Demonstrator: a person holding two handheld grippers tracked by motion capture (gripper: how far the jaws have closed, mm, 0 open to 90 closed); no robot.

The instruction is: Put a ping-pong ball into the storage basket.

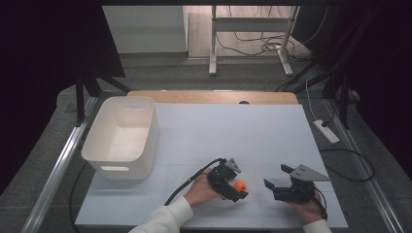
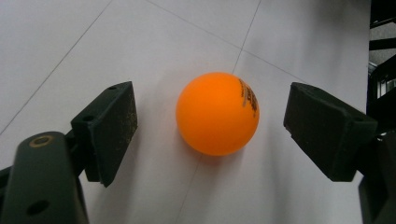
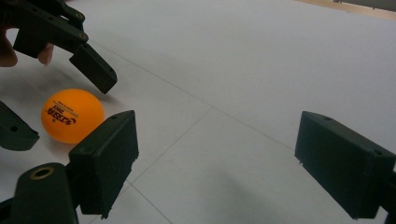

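While the orange ball rests near the tabletop's front edge | left gripper tilts down, jaws spread astride it, untouching | right gripper nearby, jaws spread, empty | ball's dark print unreadable

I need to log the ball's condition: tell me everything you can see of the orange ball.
The orange ball is a smooth, matte sphere, like a table-tennis ball, with small dark print on one side. It looks undamaged and rests on the white table, between the open jaws of the left gripper; neither pad touches it.
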